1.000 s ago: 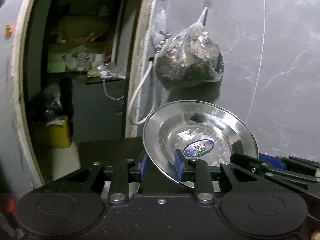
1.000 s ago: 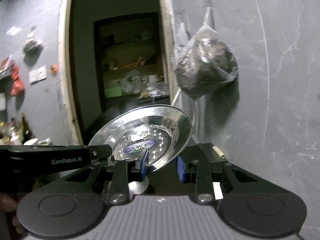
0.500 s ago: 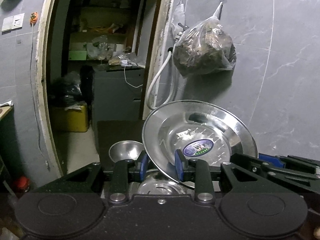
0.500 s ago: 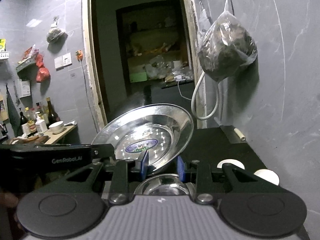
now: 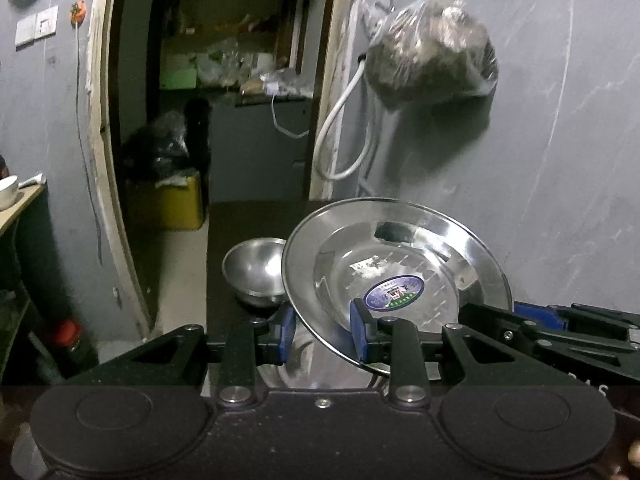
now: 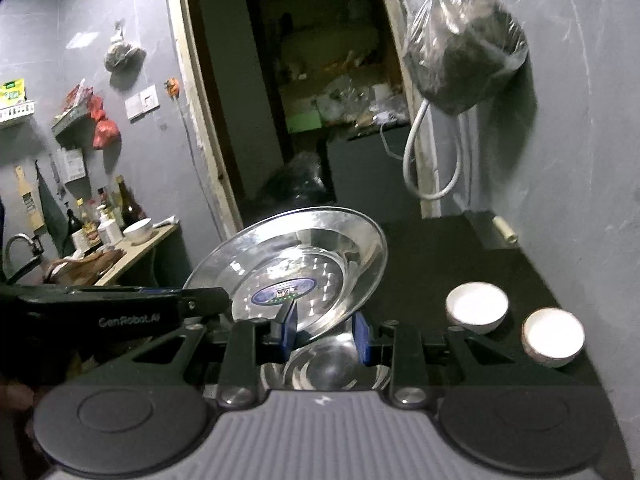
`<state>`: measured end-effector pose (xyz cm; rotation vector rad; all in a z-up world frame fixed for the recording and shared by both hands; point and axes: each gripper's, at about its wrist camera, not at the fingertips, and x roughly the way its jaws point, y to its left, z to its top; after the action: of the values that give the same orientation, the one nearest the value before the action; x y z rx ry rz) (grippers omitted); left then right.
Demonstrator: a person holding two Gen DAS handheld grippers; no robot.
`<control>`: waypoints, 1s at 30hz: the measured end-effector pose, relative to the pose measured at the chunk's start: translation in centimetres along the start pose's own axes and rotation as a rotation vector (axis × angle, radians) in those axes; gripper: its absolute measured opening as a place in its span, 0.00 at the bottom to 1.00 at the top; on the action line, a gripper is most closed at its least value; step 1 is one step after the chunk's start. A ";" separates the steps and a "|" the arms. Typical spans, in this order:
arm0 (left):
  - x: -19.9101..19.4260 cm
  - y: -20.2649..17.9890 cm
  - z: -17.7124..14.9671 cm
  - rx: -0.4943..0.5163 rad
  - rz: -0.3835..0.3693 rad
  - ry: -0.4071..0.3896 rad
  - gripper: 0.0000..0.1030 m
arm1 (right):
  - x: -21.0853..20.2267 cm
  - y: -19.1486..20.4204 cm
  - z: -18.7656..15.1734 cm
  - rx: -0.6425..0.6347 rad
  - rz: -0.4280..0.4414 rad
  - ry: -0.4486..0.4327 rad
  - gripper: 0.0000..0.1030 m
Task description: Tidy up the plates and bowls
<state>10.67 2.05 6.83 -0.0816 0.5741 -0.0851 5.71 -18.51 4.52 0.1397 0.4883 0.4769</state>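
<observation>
A round steel plate (image 5: 400, 268) with a blue oval sticker hangs tilted above a dark table (image 6: 440, 256), carried from both sides. My left gripper (image 5: 322, 334) is shut on its left rim, and my right gripper (image 6: 326, 330) is shut on its right rim. Each gripper shows in the other's view: the right gripper (image 5: 560, 320) at the right edge, the left gripper (image 6: 120, 316) at the left. A steel bowl (image 5: 256, 268) stands on the table beyond the plate's left edge. Under the plate lies another steel dish (image 6: 328, 368), partly hidden.
Two white bowls (image 6: 476, 306) (image 6: 552, 334) stand at the table's right side by the grey wall. A filled plastic bag (image 5: 432, 56) and a white hose (image 5: 348, 136) hang on that wall. An open doorway (image 5: 224, 100) lies ahead, and a counter (image 6: 132, 248) with bottles is at the left.
Both grippers have tipped downward and sunk with the plate. The dark table, the steel bowl and the white bowls have come into view below it. Both grips are unchanged.
</observation>
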 end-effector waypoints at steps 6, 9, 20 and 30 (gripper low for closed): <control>2.0 2.5 -0.4 0.014 -0.026 0.081 0.31 | 2.3 0.8 -0.9 0.042 -0.011 0.067 0.33; 2.6 4.1 -0.2 0.026 -0.055 0.088 0.32 | 3.3 1.9 -0.7 0.043 -0.037 0.080 0.33; 5.3 6.3 -0.8 0.051 -0.146 0.131 0.32 | 5.1 3.5 -1.6 0.056 -0.121 0.124 0.34; 7.6 5.4 -2.7 0.005 -0.095 0.214 0.33 | 6.7 1.5 -2.6 0.037 -0.065 0.211 0.34</control>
<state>15.84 6.48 -0.02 -0.0958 0.7836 -0.1894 9.09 -13.93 -0.18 0.1092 0.7069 0.4210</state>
